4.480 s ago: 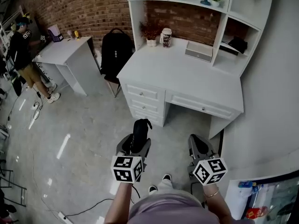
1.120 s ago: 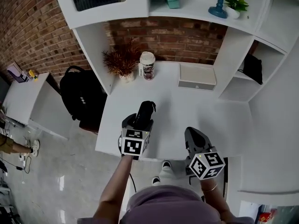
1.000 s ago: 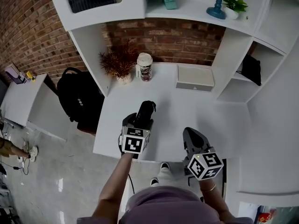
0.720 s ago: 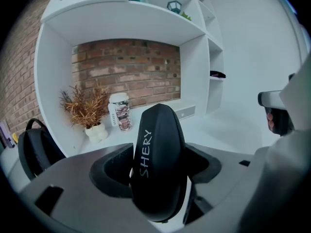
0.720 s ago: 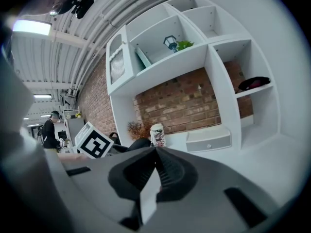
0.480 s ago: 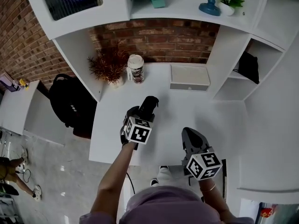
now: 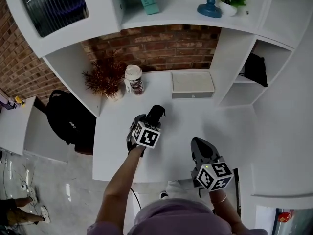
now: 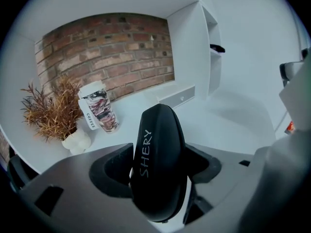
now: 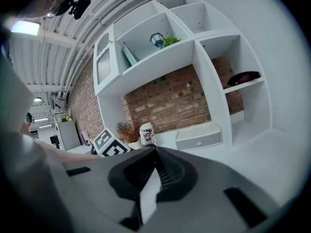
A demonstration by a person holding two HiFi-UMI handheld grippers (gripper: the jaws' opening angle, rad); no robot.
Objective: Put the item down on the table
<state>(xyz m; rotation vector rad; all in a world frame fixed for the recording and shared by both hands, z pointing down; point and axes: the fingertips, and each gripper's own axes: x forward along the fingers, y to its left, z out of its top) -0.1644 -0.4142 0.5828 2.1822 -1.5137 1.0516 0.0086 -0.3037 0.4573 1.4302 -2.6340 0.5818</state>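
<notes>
A black oval item (image 8: 159,164) printed "SHERY" sits clamped between the jaws of my left gripper (image 7: 152,117). In the head view the item (image 7: 156,112) pokes out past the jaws, over the left middle of the white desk (image 7: 195,126). Whether it touches the desktop cannot be told. My right gripper (image 7: 199,150) hovers near the desk's front edge, to the right of the left one. Its jaws are shut, pads together, with nothing between them (image 9: 154,171).
At the desk's back stand a dried plant in a white pot (image 7: 105,78), a coffee cup (image 7: 133,80) and a flat white box (image 7: 192,84). Shelves rise behind and to the right, with a dark object (image 7: 254,68) on one. A black backpack (image 7: 68,122) sits left of the desk.
The person has walked up to the desk. Both grippers, earlier out over the floor, are now over the desktop, the left one carried forward with the black item in it.
</notes>
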